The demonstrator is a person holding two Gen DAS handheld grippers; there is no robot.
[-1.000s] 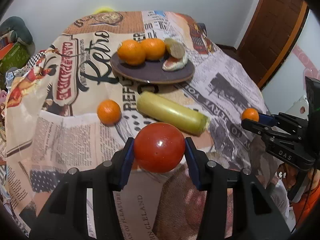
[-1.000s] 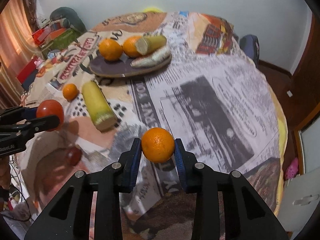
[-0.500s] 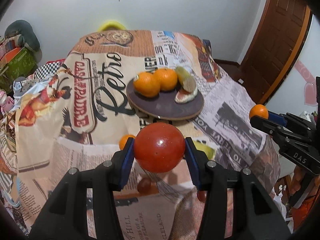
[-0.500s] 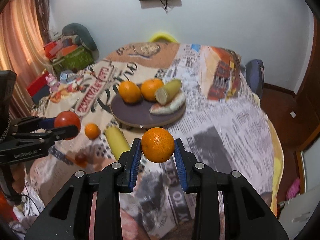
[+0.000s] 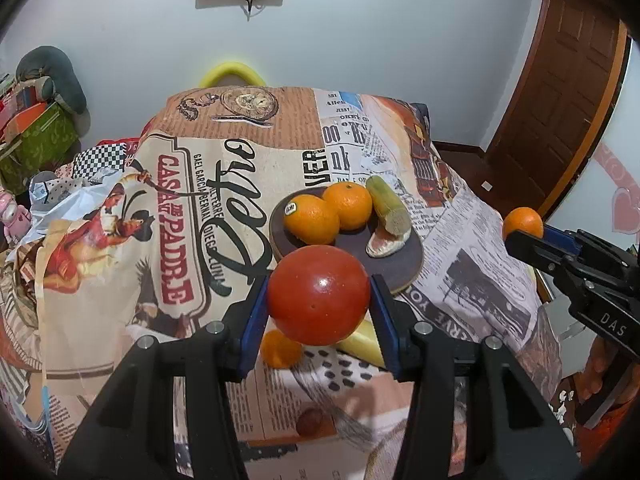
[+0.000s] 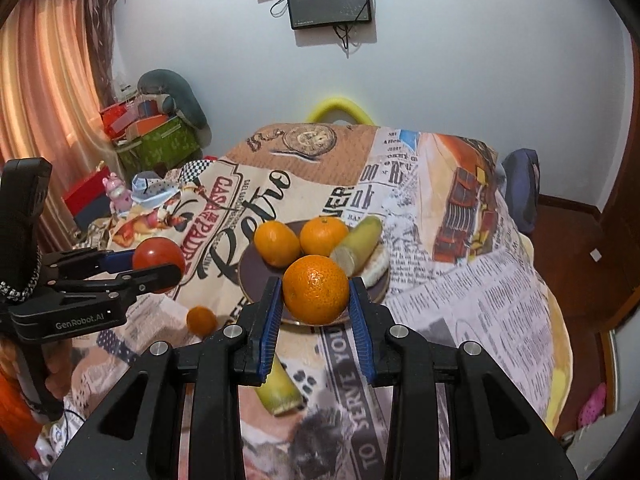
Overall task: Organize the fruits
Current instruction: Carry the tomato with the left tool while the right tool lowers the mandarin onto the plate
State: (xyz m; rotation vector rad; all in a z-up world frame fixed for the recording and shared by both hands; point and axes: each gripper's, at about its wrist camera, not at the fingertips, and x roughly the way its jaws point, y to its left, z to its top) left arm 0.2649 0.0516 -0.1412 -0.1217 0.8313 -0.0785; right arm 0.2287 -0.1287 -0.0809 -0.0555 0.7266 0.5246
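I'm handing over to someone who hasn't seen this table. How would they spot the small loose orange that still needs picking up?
Start at the dark round plate on the newspaper-print tablecloth, which carries two oranges. Come toward the camera and left, off the plate. The small loose orange lies alone on the cloth beside a yellow-green stalk, smaller than the plated oranges and in no claw.

The tomato (image 5: 318, 295) hides the near rim of the plate (image 5: 412, 258) and most of the yellow-green stalk (image 5: 362, 342) below. The small orange (image 5: 280, 349) shows only partly beside it.
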